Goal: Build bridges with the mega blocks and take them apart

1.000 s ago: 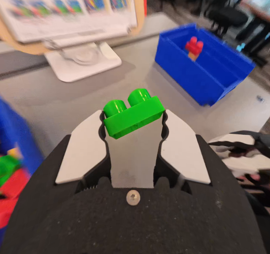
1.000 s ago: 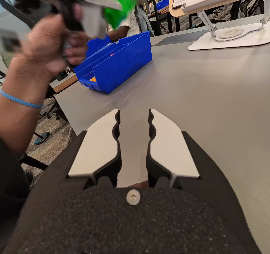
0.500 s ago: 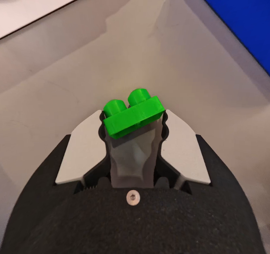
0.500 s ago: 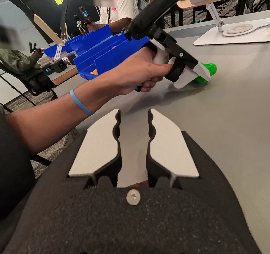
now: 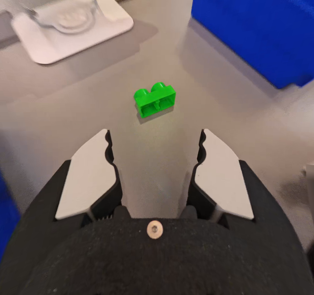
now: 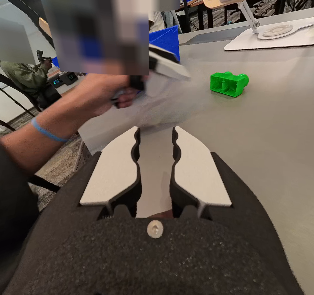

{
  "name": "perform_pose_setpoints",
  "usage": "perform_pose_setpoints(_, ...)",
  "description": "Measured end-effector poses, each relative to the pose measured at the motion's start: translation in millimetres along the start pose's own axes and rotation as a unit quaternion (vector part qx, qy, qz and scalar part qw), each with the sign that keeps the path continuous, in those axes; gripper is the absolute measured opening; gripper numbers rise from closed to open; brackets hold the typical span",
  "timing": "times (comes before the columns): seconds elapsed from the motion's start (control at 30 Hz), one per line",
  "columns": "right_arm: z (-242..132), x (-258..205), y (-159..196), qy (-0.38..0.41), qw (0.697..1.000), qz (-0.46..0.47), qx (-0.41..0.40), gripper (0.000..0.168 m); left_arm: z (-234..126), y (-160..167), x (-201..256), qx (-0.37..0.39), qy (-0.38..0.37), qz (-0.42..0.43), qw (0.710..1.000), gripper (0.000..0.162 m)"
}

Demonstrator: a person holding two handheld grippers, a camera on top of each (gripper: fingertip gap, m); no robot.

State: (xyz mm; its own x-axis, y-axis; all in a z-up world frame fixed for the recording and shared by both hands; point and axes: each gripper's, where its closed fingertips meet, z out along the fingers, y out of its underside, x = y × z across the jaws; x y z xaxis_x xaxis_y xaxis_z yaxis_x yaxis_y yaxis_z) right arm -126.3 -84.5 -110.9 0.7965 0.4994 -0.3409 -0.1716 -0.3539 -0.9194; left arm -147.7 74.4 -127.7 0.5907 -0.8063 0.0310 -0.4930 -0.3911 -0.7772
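Lying on its side on the grey table (image 5: 220, 133), green two-stud block (image 5: 155, 99) has its hollow underside turned toward the left gripper (image 5: 155, 130), studs pointing away. Nothing is touching it. It sits alone in open table, well apart from the blue bin (image 5: 254, 31) on the right and the white stand base (image 5: 71, 30) at far left.

Step in hand, as I judge it: block is set down as first bridge piece, but it is tipped over, so a good next move would be to stand it studs-up before stacking anything. Best to grip across the short flat sides, not the studs, rotate, and press flat to the table. Risk: the light block skids on the smooth top.

Left gripper: jaws spread wide, empty, tips short of the block, no contact. In the right wrist view it is motion-blurred, held in the person's hand (image 6: 108, 93).

Right gripper (image 6: 156, 130): jaws parted by a narrow gap, nothing between them, low over the table near the front edge, well apart from the block (image 6: 227, 84).
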Motion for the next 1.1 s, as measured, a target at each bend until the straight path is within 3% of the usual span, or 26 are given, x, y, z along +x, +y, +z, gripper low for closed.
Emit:
perform_pose_setpoints(0.17,-0.5,0.9,-1.0,-0.008,1.000,0.016,0.001,0.036,-128.3,31.7,-25.6,0.101,-0.067,-0.060,0.991,0.088)
perform_pose_setpoints(0.3,1.8,1.3,-1.9,-0.013,1.000,0.021,0.000,0.036,-191.3,78.2,-109.6,0.083,-0.195,-0.111,0.971,0.082)
perform_pose_setpoints(0.47,8.1,-5.5,-2.9,-0.024,1.000,0.014,-0.005,0.035,-177.6,114.6,-207.7,-0.032,-0.227,-0.187,0.955,0.092)
perform_pose_setpoints(0.57,9.7,-10.3,-3.1,-0.026,1.000,0.001,-0.007,0.035,-158.4,114.3,-251.2,-0.051,-0.246,-0.223,0.942,0.078)
perform_pose_setpoints(0.63,9.9,-11.8,-2.2,-0.025,1.000,-0.004,-0.009,0.035,-145.8,124.6,-270.3,-0.084,-0.249,-0.252,0.931,0.082)
perform_pose_setpoints(0.7,9.8,-12.2,-0.7,-0.025,1.000,-0.007,-0.012,0.035,-137.6,130.9,-277.4,-0.103,-0.244,-0.271,0.925,0.073)
perform_pose_setpoints(0.73,9.6,-11.7,0.5,-0.024,1.000,-0.007,-0.014,0.035,-138.9,130.2,-277.7,-0.104,-0.248,-0.265,0.926,0.046)
perform_pose_setpoints(0.77,9.2,-10.5,1.9,-0.022,1.000,-0.007,-0.016,0.035,-140.7,129.1,-274.8,-0.106,-0.245,-0.260,0.928,0.034)
perform_pose_setpoints(1.0,7.5,-5.4,2.6,-0.025,0.999,0.017,-0.015,0.033,-158.6,124.3,-268.3,-0.091,-0.250,-0.235,0.935,0.034)
perform_pose_setpoints(1.1,7.2,-5.0,1.7,-0.021,1.000,0.012,-0.014,0.033,-179.6,98.7,-262.5,-0.040,-0.244,-0.226,0.942,0.033)
